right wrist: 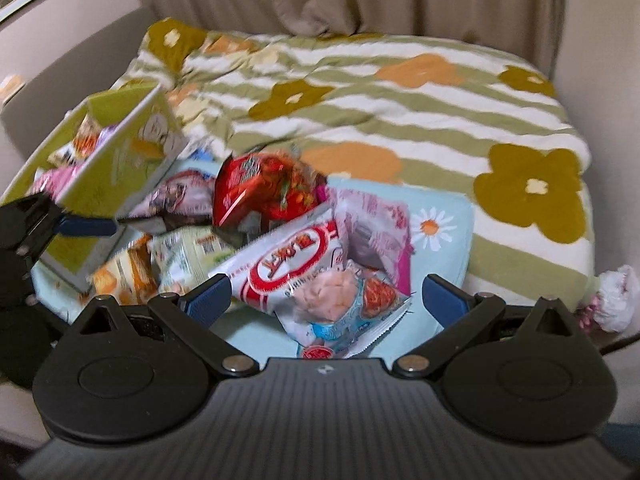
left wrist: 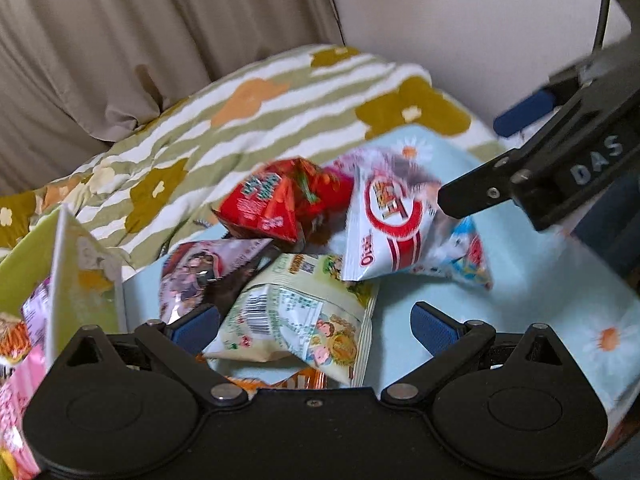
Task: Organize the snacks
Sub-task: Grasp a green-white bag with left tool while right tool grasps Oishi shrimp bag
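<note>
Inspector A: The left tool (left wrist: 314, 322) stands with jaws spread wide and nothing between them, poised just over the pale green snack packet (left wrist: 304, 316). The right tool (right wrist: 324, 300) is likewise spread and empty above the white-and-red shrimp chip bag (right wrist: 296, 268).

Inspector B: Location of the snacks?

Inspector A: Heaped loose on a light blue daisy pillow (right wrist: 444, 216) on the bed, the red bag (right wrist: 264, 196) topmost, a purple packet (left wrist: 200, 264) beneath. The floral quilt (right wrist: 380, 92) lies behind.

Inspector B: And the destination?

Inspector A: Probably the green box (right wrist: 112, 172), just left of the heap and already holding several packets. It sits beside the heap, presumably to keep transfers short.

Inspector B: Assessment?

Inspector A: Sorting partly done. Both tools appear set for a pick; the bags overlap, so one may drag another.
</note>
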